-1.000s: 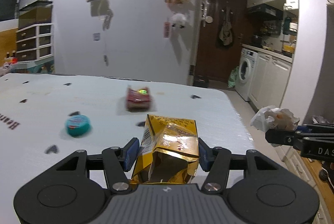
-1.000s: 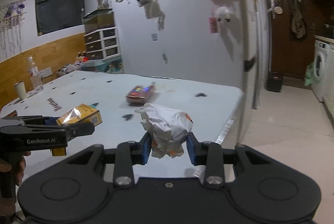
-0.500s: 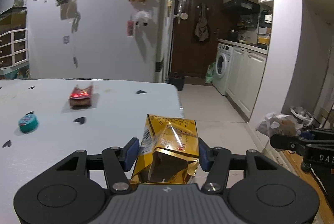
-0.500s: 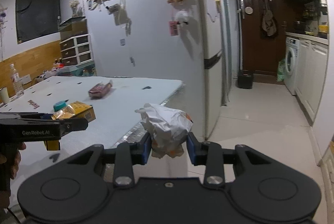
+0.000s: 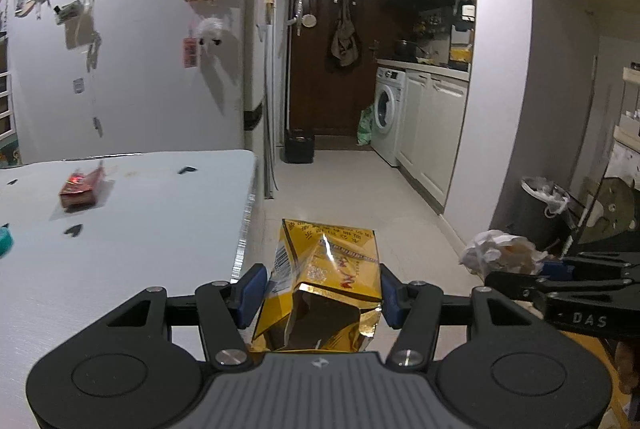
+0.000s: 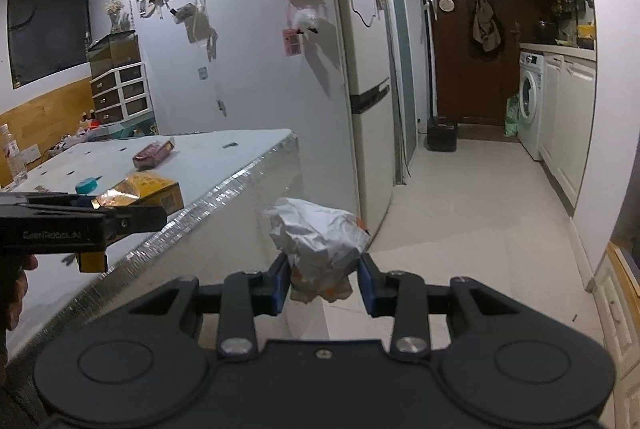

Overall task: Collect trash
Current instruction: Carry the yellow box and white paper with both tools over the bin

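Note:
My left gripper is shut on a crumpled yellow snack bag, held past the right edge of the white table. My right gripper is shut on a crumpled white paper wad, out over the floor beside the table's corner. The left wrist view has the paper wad and right gripper at its right edge; the right wrist view has the yellow bag at its left. A dark bin with a white liner stands by the wall on the right.
A red packet and a teal cap lie on the table. A tall fridge hung with magnets stands behind it. White floor runs to a dark door, with a washing machine and cabinets on the right.
Both grippers have swung right, away from the table and out over the floor, each keeping its load. The bin has come into the left wrist view.

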The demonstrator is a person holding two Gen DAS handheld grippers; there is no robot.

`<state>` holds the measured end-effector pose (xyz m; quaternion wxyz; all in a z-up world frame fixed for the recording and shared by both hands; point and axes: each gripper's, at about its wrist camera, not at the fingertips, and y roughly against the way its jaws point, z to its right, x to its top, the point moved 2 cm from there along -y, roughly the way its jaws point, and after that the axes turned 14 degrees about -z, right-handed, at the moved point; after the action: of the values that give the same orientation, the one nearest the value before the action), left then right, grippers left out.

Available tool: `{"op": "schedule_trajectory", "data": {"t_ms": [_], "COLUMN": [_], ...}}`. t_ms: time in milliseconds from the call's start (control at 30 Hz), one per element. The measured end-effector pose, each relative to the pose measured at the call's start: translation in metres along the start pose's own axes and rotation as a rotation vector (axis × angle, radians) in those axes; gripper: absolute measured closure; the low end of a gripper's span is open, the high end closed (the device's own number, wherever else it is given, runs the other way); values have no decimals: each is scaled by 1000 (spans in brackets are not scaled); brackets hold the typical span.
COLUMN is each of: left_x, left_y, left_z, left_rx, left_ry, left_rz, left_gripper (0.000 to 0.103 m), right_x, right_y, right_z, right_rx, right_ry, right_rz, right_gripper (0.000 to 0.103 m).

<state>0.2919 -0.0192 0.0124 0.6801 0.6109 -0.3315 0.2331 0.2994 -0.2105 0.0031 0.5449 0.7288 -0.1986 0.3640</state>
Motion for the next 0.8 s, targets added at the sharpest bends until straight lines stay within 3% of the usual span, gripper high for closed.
{"op": "schedule_trajectory", "data": {"t_ms": [233, 533, 800], "left_x": [-14, -37, -59], "left_y": [-25, -108, -182], "left_z": [40, 80, 89], "left_rx": [-24, -48, -73], "left_ry": [-28, -44, -31], "left_rz": [-47, -176, -295], "left_gripper": [45, 45, 45], "right_x": [-20, -45, -55], "right_y": [-5, -32, -72], "right_z": [32, 90, 121], "right_rx": [-27, -50, -53], "right_ry": [-11, -95, -109], "right_rz": [-46, -143, -260], "right_gripper": [66, 66, 66]}}
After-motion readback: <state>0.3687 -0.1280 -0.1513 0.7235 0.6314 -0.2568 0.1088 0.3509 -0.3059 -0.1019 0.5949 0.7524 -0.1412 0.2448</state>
